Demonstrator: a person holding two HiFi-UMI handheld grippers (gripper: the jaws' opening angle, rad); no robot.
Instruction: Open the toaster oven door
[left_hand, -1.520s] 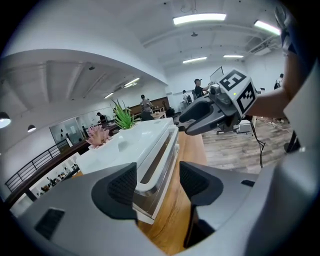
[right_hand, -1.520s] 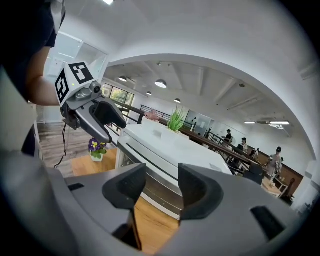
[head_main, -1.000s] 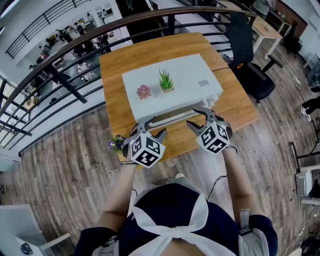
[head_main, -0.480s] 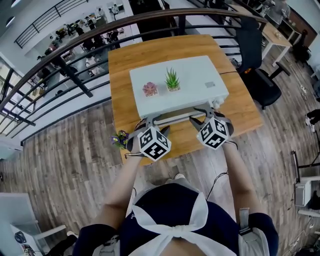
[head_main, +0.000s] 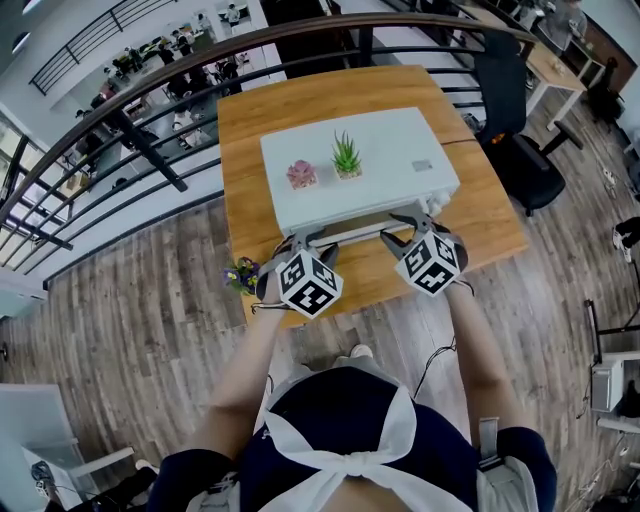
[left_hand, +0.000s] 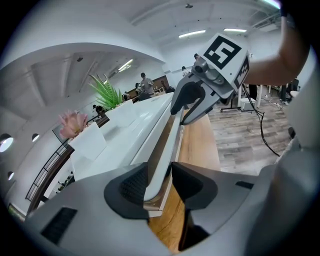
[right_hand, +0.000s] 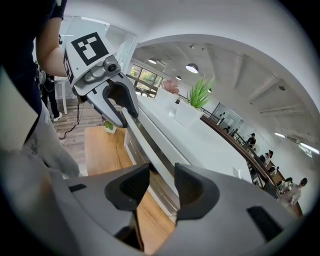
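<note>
Mid-frame, the left gripper (head_main: 305, 245) and right gripper (head_main: 405, 228), jaws having just been closing, each clamped the toaster oven's (head_main: 390, 165) white door handle (head_main: 355, 232).

Bright, even overhead light; soft shadows; strong fisheye bending at edges; dark vignetted corners; focus sharp.

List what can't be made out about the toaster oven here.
Toaster oven door face: head view sees only the top; gripper views catch it edge-on.
Handle ends: head view, under the left gripper and right gripper, whose jaws have just been closing on it.
Grey label on top: head view, too small to read.
</note>
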